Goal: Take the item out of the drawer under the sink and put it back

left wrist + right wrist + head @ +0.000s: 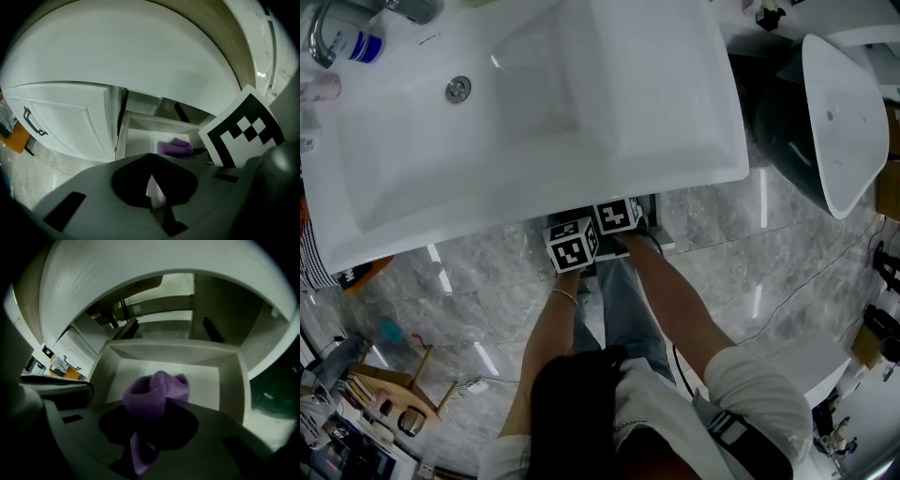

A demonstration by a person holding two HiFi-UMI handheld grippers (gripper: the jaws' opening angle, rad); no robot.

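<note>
Right tool [145, 446] pinches the purple fleecy cloth [157, 394], bunched just above the open white drawer [229, 380] under the white ceramic sink [534, 103]. It could be coming out or going back. Left tool [154, 197] seems clamped on the drawer's front edge, likely steadying it.

Head view: drawer [206, 380] hidden under sink [609, 141]

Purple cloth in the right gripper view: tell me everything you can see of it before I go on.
The purple cloth looks like soft, fleecy fabric, bunched into a rounded wad with a narrow tail hanging down between the jaws. The right hand-held gripper is shut on it and holds it over the open white drawer. Whether it touches the drawer floor cannot be told. The left gripper view shows it as a folded lump in the drawer opening.
</note>
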